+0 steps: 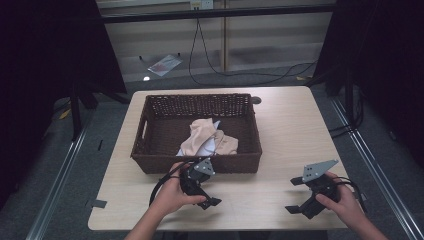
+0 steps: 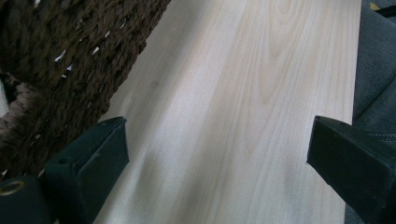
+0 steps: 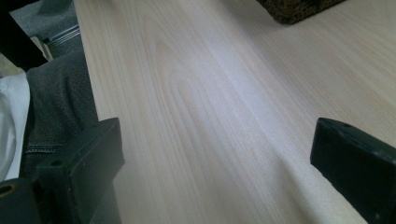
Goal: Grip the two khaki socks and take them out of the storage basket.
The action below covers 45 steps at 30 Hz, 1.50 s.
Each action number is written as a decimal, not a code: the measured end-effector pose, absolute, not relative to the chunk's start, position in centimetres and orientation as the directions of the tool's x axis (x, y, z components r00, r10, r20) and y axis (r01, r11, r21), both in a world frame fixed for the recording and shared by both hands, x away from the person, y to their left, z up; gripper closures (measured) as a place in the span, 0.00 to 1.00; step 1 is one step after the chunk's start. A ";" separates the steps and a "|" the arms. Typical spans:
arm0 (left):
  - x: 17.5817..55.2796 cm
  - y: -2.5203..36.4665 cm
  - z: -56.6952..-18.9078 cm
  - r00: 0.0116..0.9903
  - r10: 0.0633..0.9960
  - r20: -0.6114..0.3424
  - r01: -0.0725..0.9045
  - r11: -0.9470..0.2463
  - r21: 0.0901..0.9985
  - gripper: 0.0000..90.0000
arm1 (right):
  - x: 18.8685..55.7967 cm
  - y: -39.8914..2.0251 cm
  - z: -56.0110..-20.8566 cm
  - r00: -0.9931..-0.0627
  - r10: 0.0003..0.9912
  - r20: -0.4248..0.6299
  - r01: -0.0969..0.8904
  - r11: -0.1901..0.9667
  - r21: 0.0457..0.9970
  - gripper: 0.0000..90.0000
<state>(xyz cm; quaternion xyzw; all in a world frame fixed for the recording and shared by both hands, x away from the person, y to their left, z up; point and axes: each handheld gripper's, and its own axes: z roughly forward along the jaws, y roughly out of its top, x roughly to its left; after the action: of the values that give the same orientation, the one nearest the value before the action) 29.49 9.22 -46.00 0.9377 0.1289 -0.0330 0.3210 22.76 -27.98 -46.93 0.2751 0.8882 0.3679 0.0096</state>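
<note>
Pale wood-grain table (image 1: pixel 290 130) with rounded corners, grey carpeted floor (image 1: pixel 115 115) all around, dark curtains (image 1: pixel 45 60) at far left and right, black cables (image 1: pixel 235 70) trailing at the far side, clear plastic bag (image 1: pixel 164 64) on the floor

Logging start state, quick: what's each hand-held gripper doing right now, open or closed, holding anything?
Left hand-held gripper: open, empty, over the table beside the basket.
Right hand-held gripper: open, empty, over bare table.
</note>
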 end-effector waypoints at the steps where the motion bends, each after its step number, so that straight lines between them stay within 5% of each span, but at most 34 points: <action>1: 29.5 9.3 -45.9 0.964 0.221 -0.146 0.263 -0.758 0.597 0.06 | 22.8 -28.0 -46.9 -0.849 0.494 0.187 0.480 0.576 0.662 0.03; 45: 32.8 10.8 -37.6 0.939 0.226 -0.259 0.337 -0.755 0.562 0.07 | 22.8 -27.9 -46.8 -0.848 0.495 0.190 0.483 0.574 0.661 0.03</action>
<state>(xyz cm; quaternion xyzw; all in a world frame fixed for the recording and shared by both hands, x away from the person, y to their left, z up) 32.79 10.84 -37.65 0.9327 0.1509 -0.0877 0.3157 22.76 -27.91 -46.85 0.2756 0.8870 0.3704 0.0078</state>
